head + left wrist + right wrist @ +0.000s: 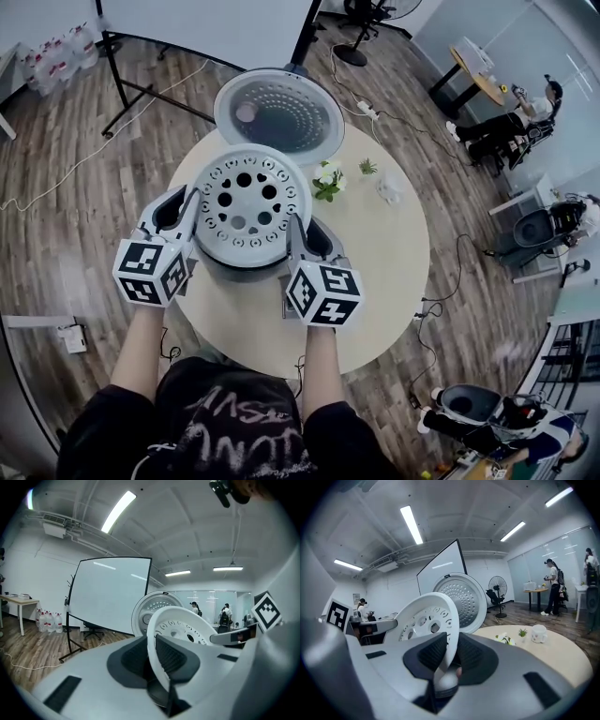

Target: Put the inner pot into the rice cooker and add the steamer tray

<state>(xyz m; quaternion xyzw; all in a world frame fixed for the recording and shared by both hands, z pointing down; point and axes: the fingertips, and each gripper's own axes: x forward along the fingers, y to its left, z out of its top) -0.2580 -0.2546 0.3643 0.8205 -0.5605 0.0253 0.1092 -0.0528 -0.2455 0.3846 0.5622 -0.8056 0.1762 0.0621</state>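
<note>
A white steamer tray [246, 200] with round holes hangs over the rice cooker body [240, 269] on the round table. My left gripper [192, 217] is shut on the tray's left rim [152, 656]. My right gripper [294, 228] is shut on its right rim [449, 648]. The cooker's lid [278, 111] stands open behind the tray, its dotted inner plate facing me; the lid [151, 609] also shows past the tray in the left gripper view, and the lid [464, 602] in the right gripper view. The tray hides the cooker's inside, so the inner pot is out of sight.
A small potted flower [327, 179], a little green plant [367, 167] and a white cup [389, 187] stand on the table [380, 272] right of the cooker. A projection screen stand [131, 89] is behind the table. People sit at desks far right.
</note>
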